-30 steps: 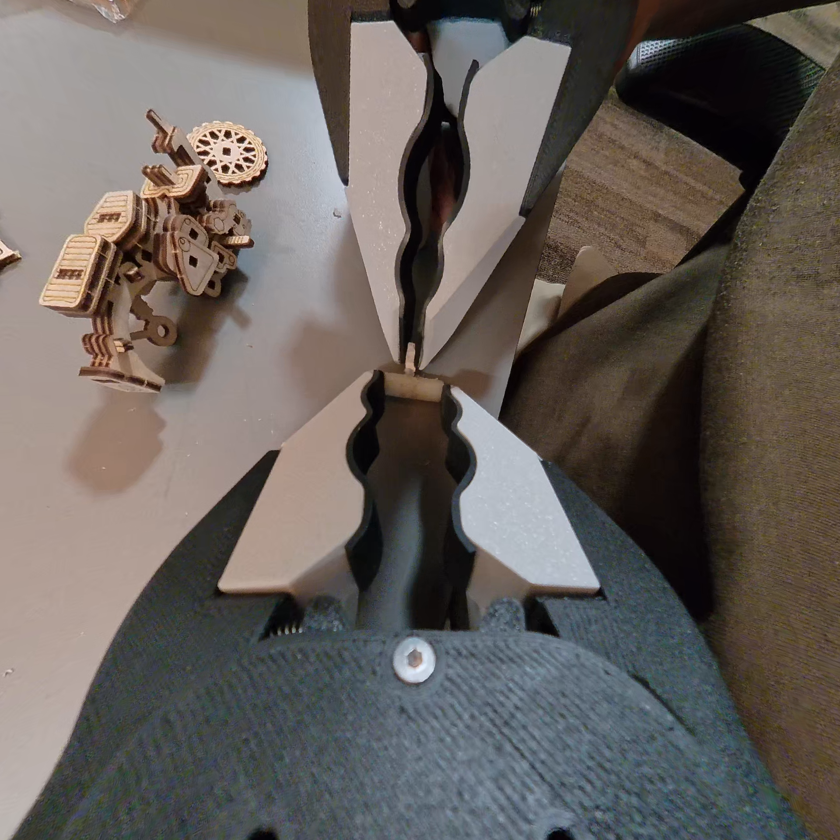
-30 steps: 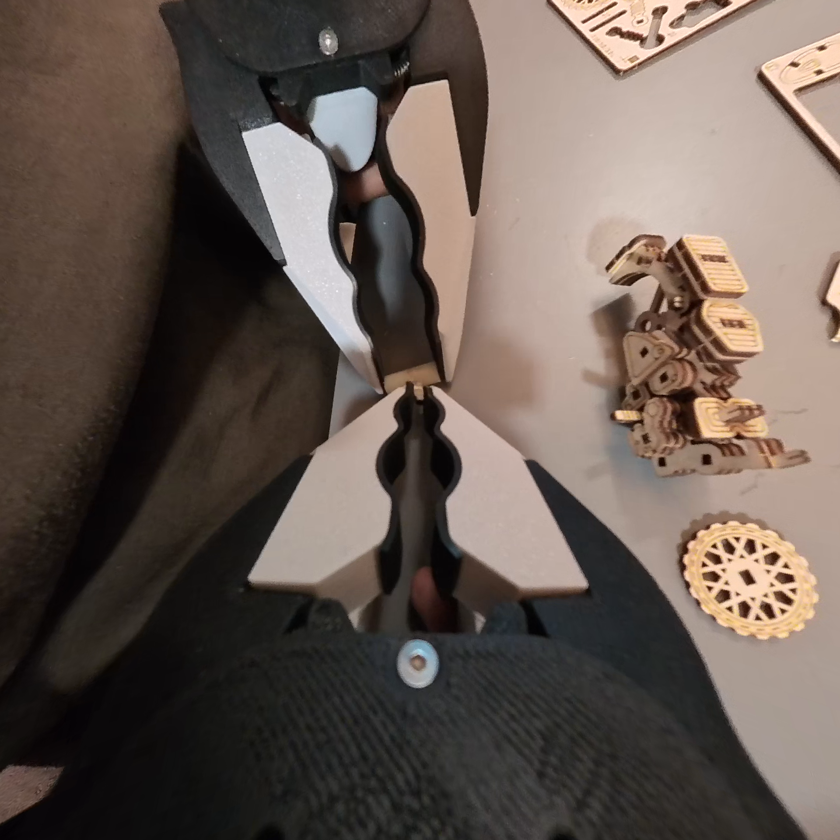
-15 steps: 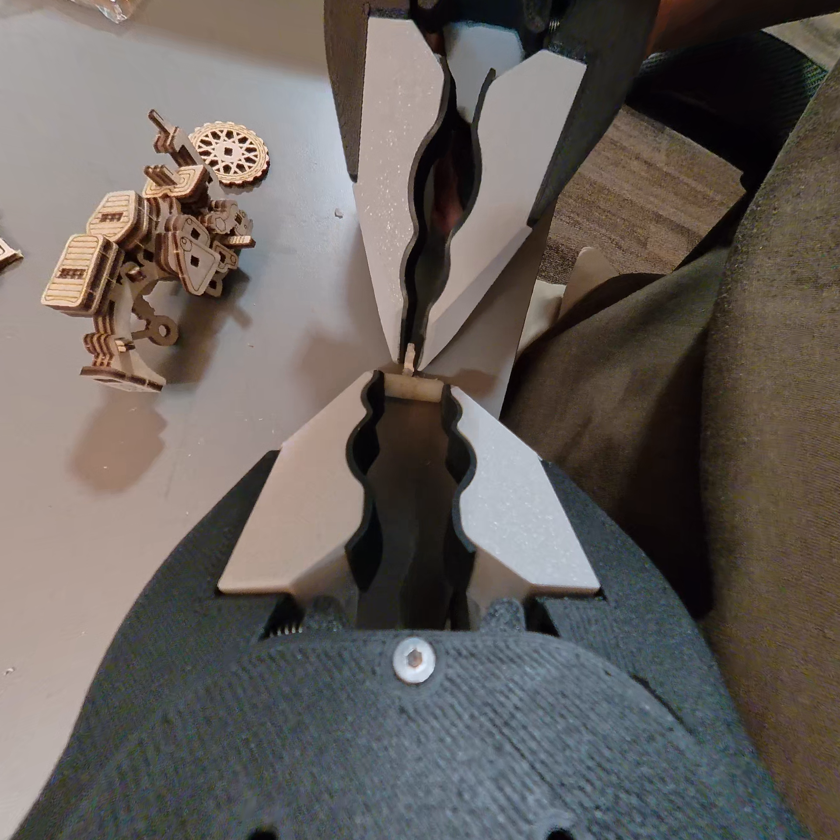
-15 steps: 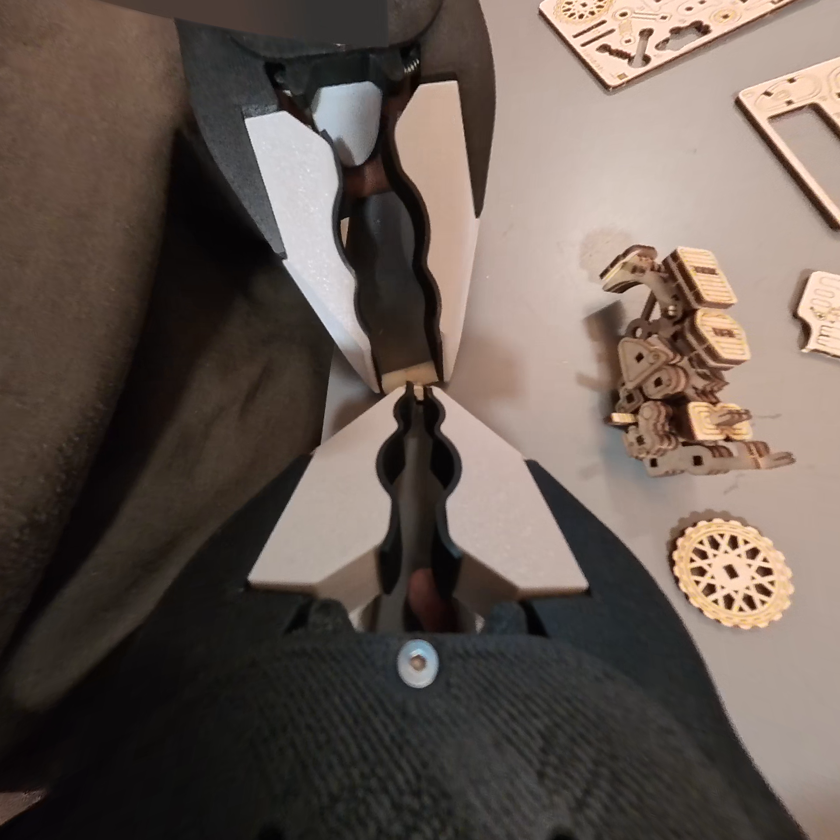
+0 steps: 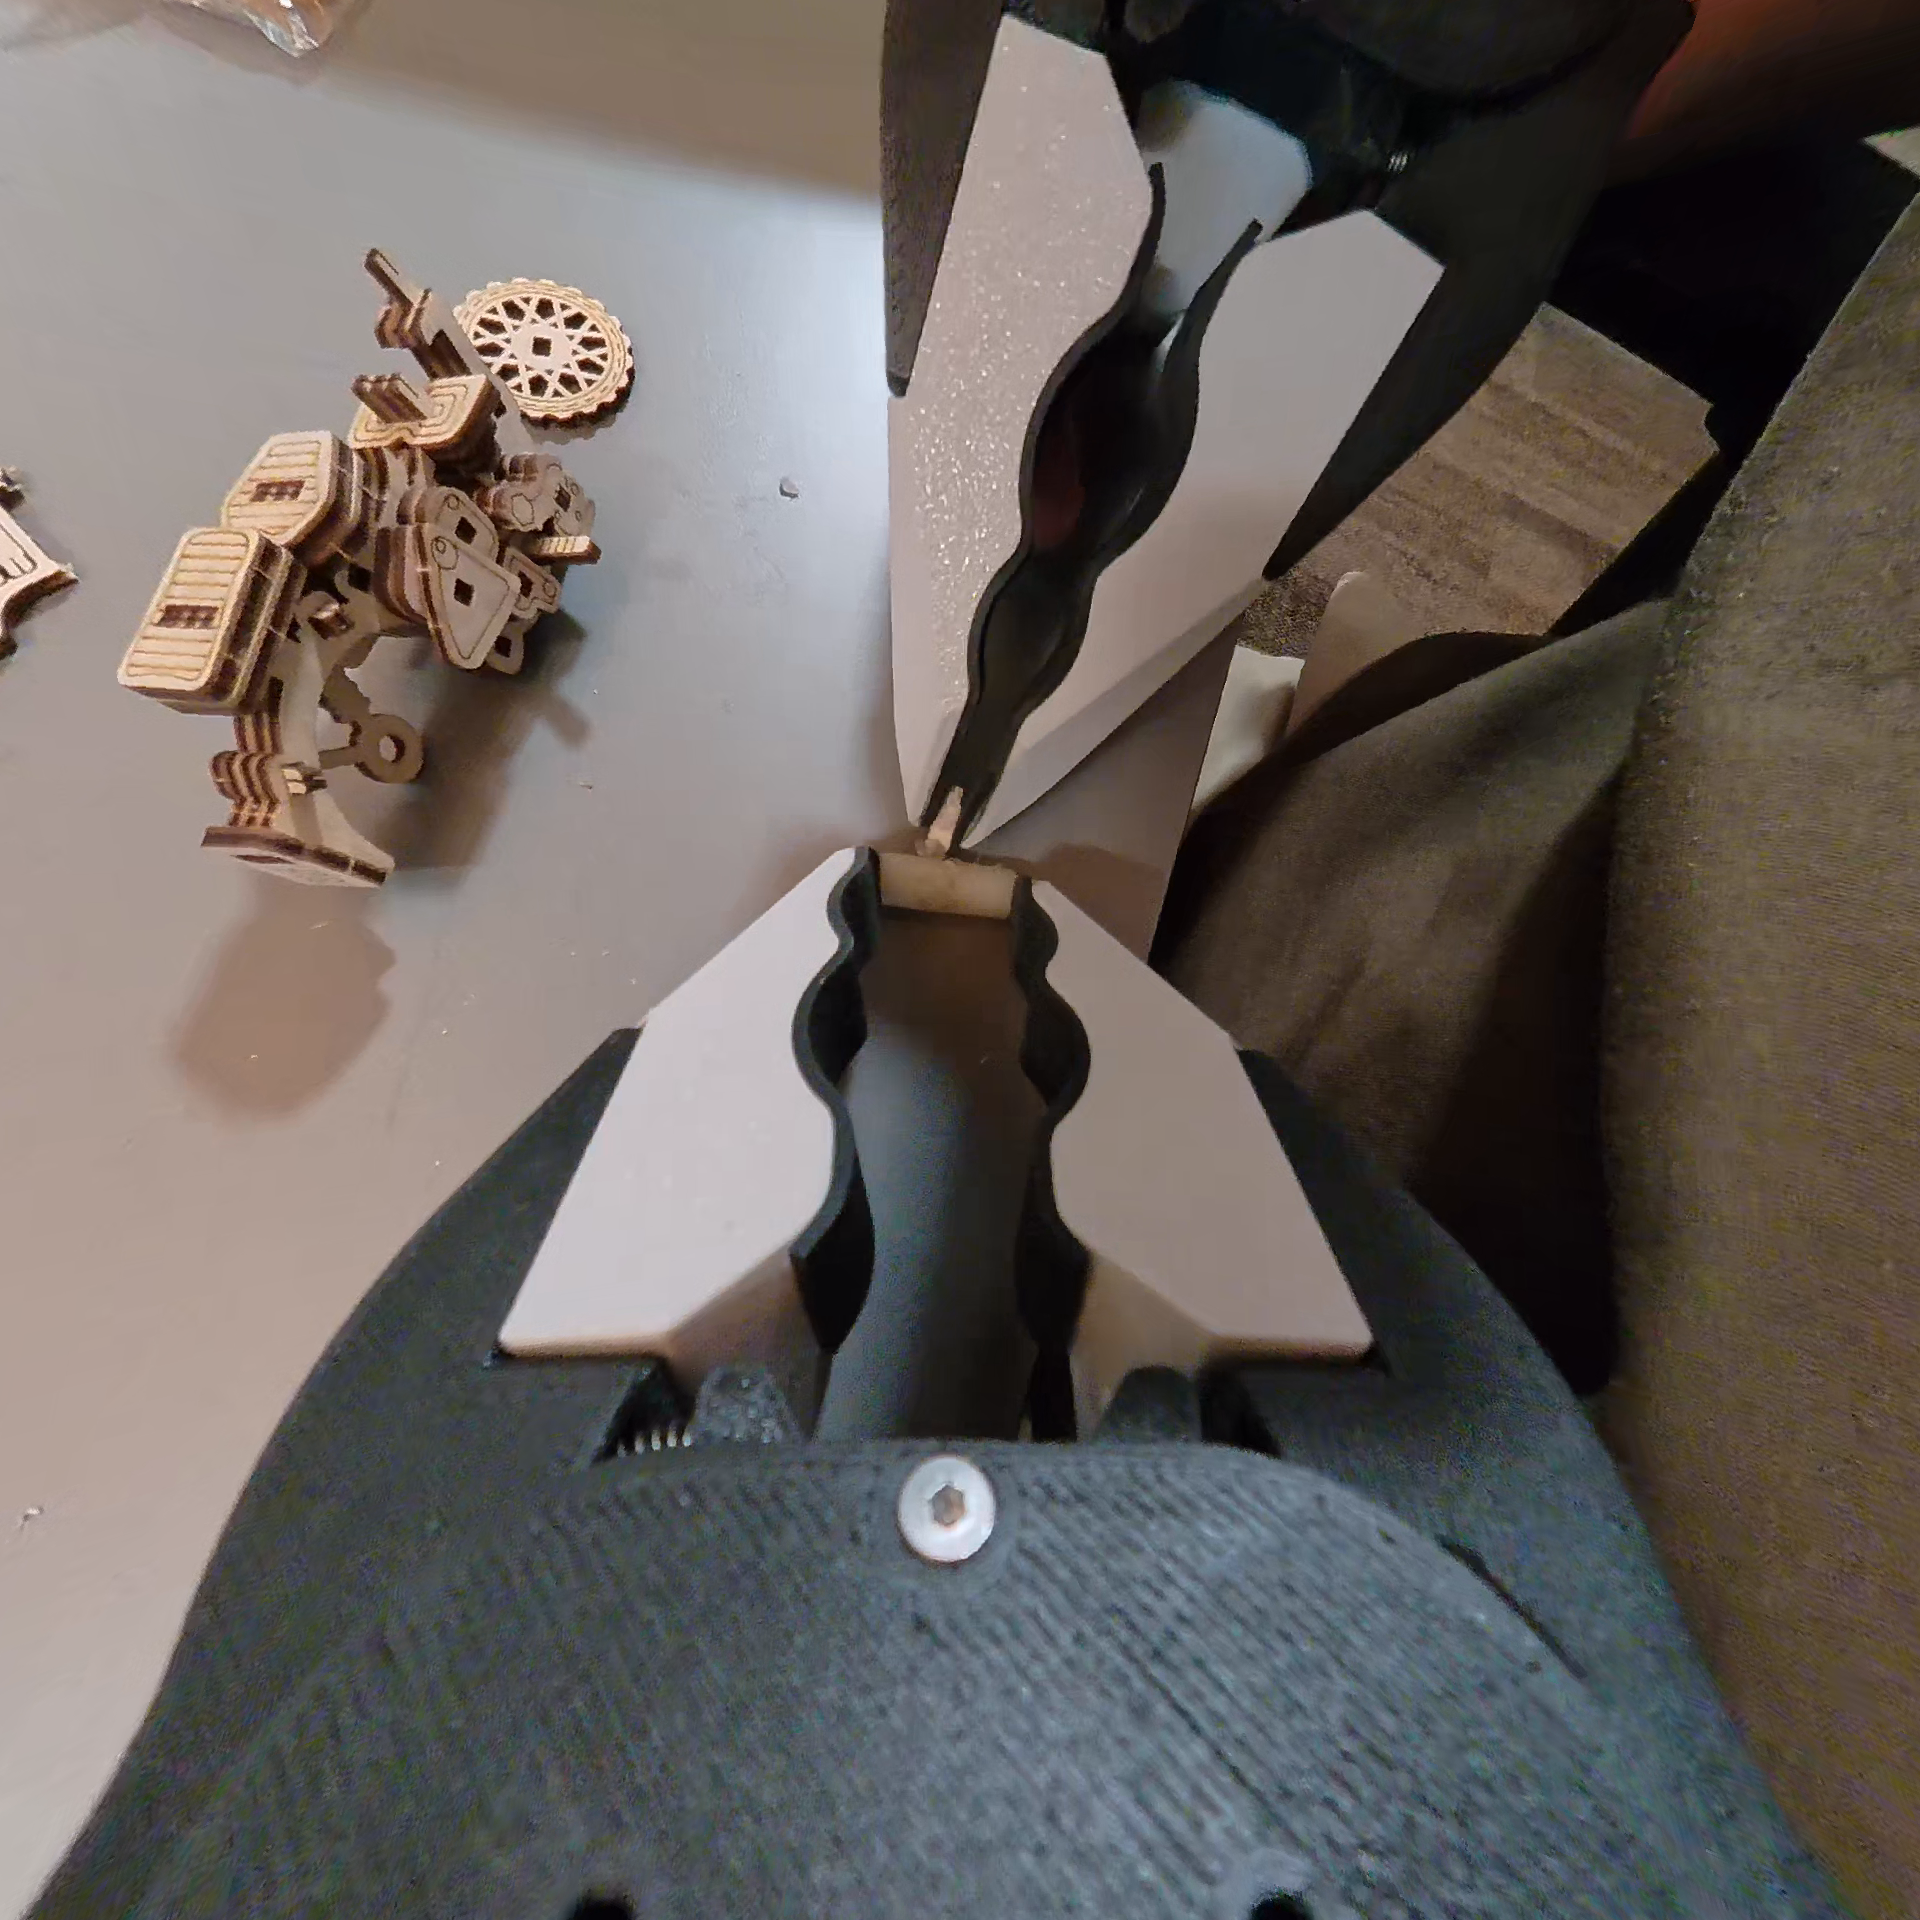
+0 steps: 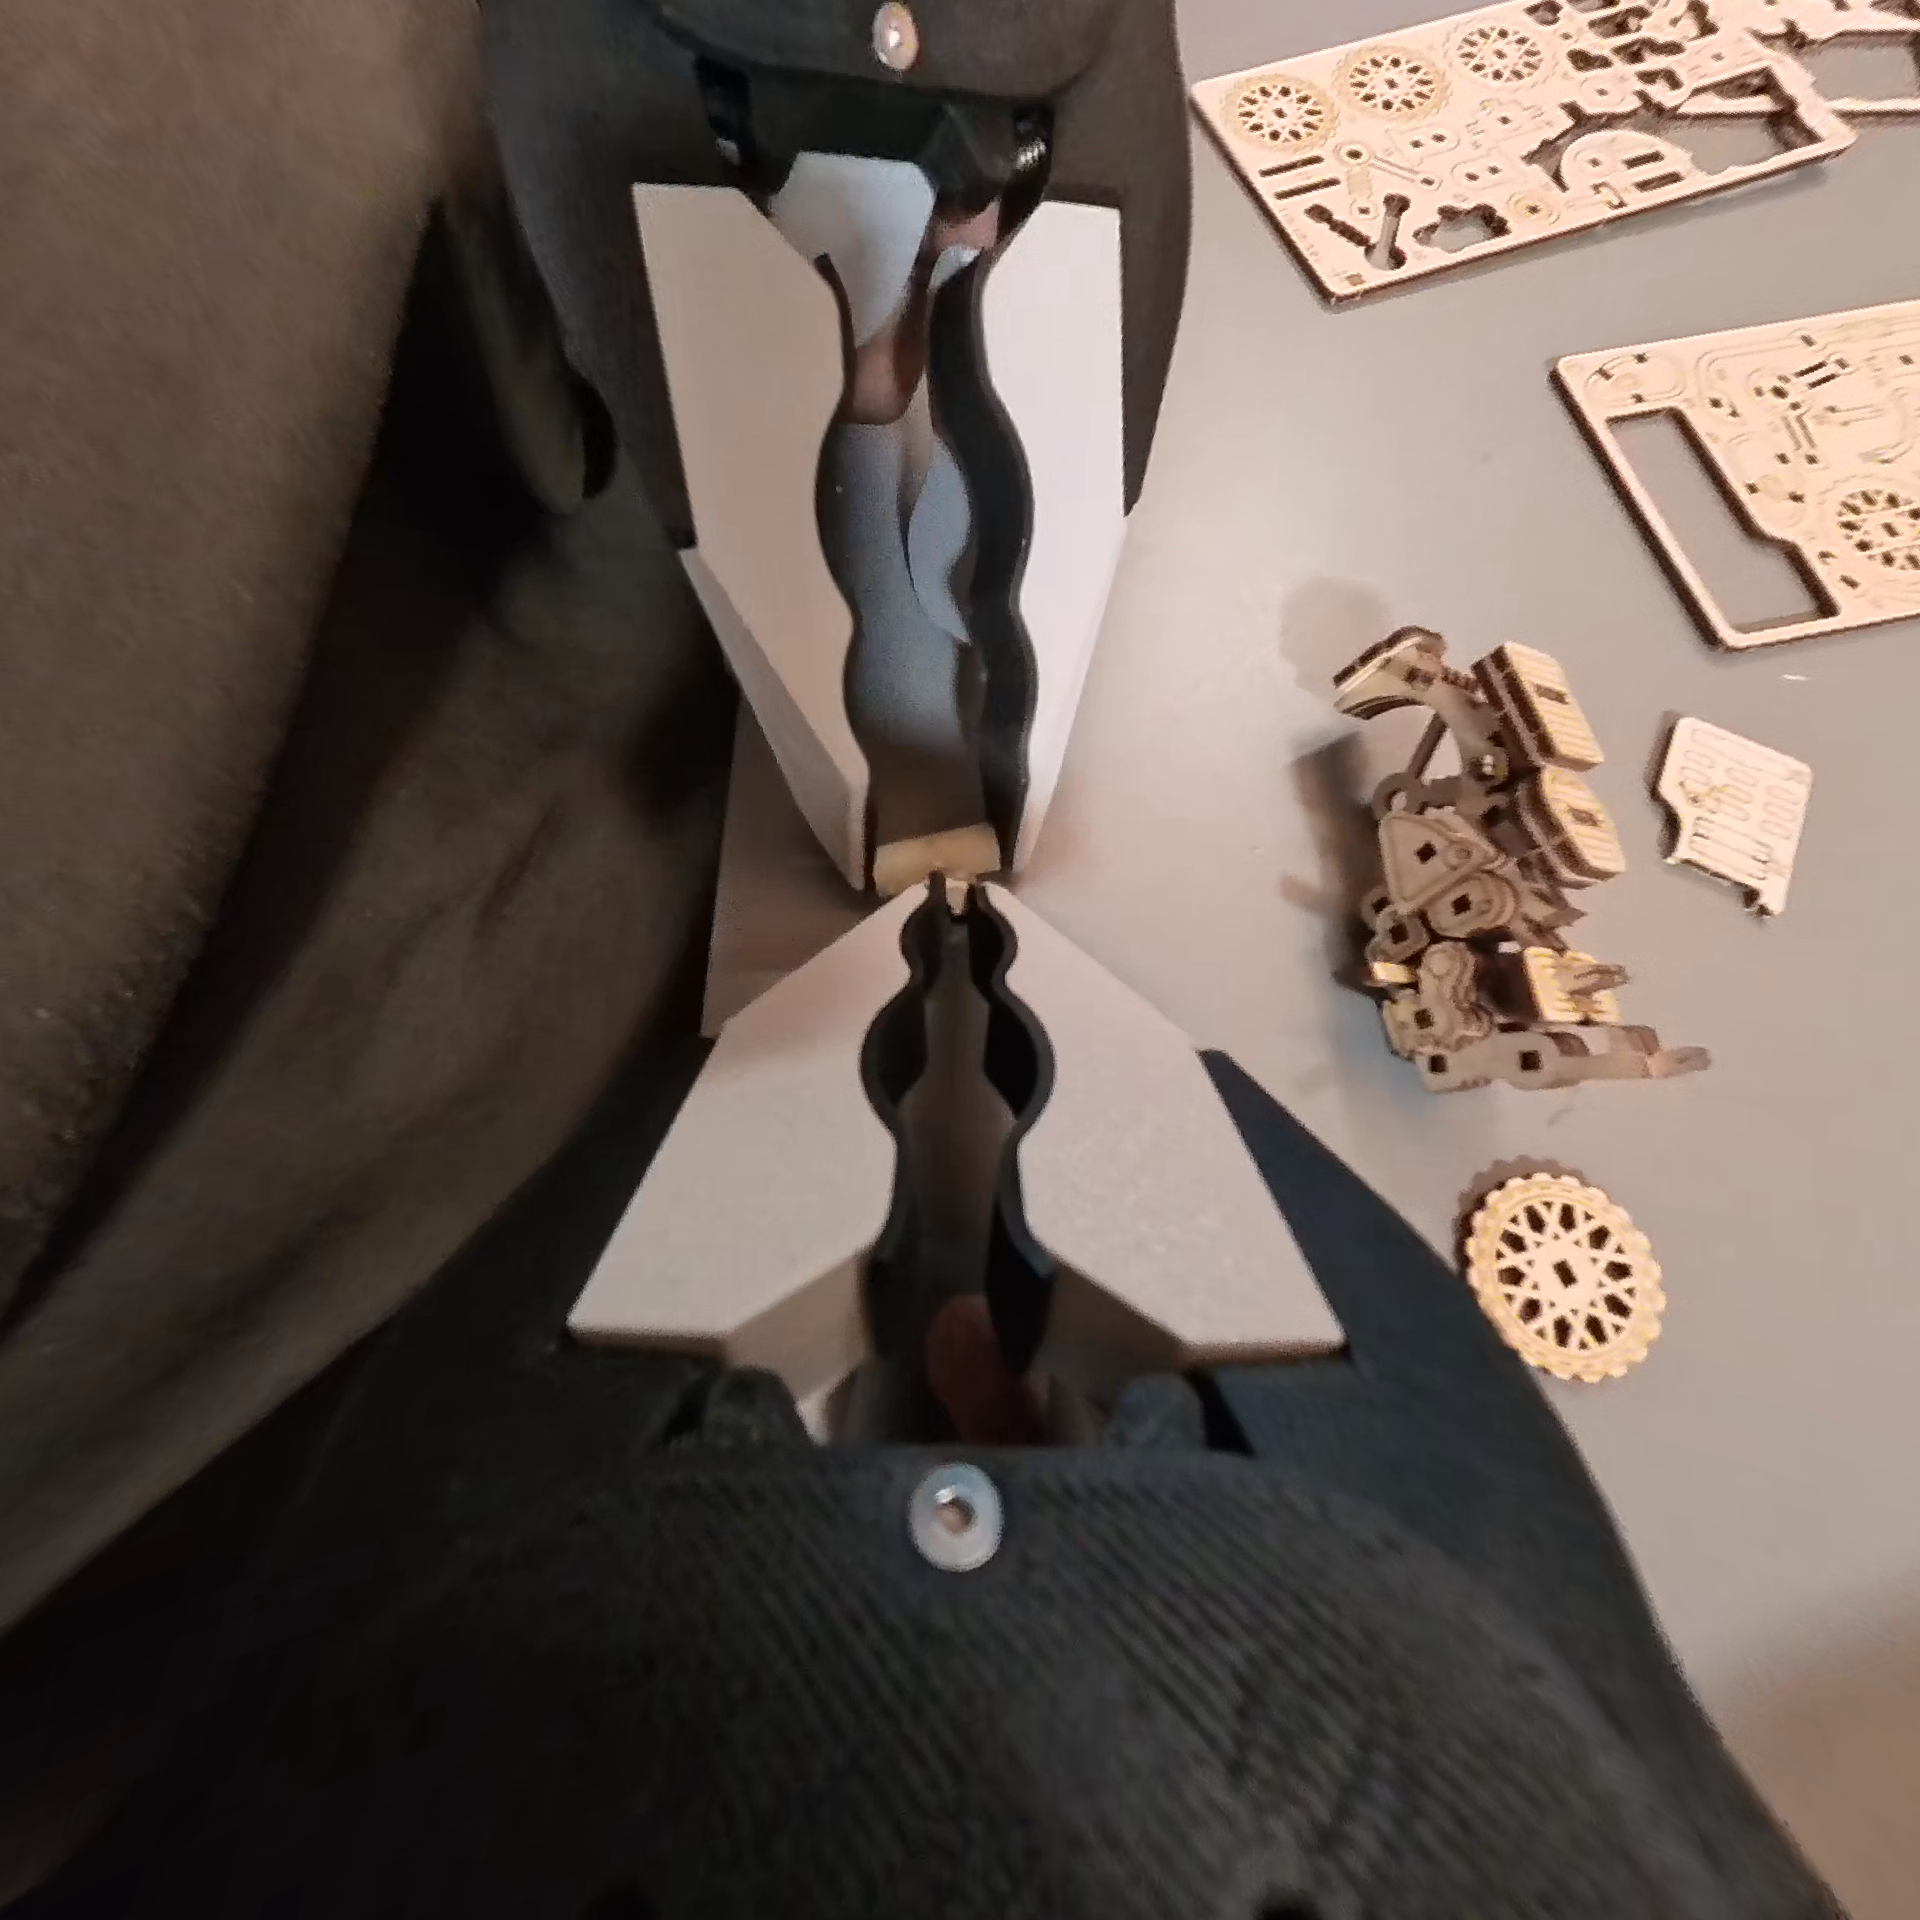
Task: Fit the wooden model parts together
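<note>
Pinching a pale block (image 5: 943, 885) crosswise in the left gripper (image 5: 943, 883), fingers held narrow by it, and nipping a thin peg (image 5: 943, 828) in the nearly closed right gripper (image 6: 958, 894), tips meeting just off the table (image 5: 312, 1143) edge. Risking, by my judgement, a slipped or snapped peg from any tilt while pressing, or a dropped part onto the lap. Lying at nine to ten o'clock in the left view: one model (image 5: 343, 613), one wheel (image 5: 548, 353); showing at one to two o'clock in the right view: two sheets (image 6: 1517, 135), one loose panel (image 6: 1730, 812).
</note>
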Available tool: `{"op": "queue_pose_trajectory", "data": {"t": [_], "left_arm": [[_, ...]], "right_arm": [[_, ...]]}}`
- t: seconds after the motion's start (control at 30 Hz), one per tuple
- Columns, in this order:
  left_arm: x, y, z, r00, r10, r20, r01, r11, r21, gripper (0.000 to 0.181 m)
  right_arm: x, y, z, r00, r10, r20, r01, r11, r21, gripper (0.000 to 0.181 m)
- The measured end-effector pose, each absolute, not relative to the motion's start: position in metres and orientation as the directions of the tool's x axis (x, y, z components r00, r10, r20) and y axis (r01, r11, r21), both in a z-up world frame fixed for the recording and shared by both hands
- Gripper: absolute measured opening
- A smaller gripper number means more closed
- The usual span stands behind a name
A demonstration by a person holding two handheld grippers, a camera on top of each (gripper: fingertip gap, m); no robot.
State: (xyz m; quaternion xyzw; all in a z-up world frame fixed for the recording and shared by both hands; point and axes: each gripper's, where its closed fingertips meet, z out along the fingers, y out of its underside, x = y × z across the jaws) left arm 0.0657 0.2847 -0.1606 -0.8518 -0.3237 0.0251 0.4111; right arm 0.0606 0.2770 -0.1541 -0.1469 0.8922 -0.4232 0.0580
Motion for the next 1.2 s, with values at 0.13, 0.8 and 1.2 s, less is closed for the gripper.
{"op": "queue_pose_trajectory", "data": {"t": [0.13,0.8,1.2], "left_arm": [[0.065,0.284,-0.160,0.782,0.577,0.235,0.540,-0.440,-0.718,0.028],[0.068,0.287,-0.068,0.824,0.334,0.459,0.479,0.023,-0.877,0.026],[0.092,0.300,-0.043,0.890,0.247,0.382,0.378,0.066,-0.923,0.011]], "right_arm": [[0.059,0.276,-0.153,-0.953,-0.297,0.065,-0.236,0.589,-0.773,0.003],[0.065,0.282,-0.054,-0.959,-0.274,0.076,-0.112,0.118,-0.987,0.003],[0.090,0.286,-0.038,-0.943,-0.333,0.013,-0.030,0.045,-0.999,0.003]]}}
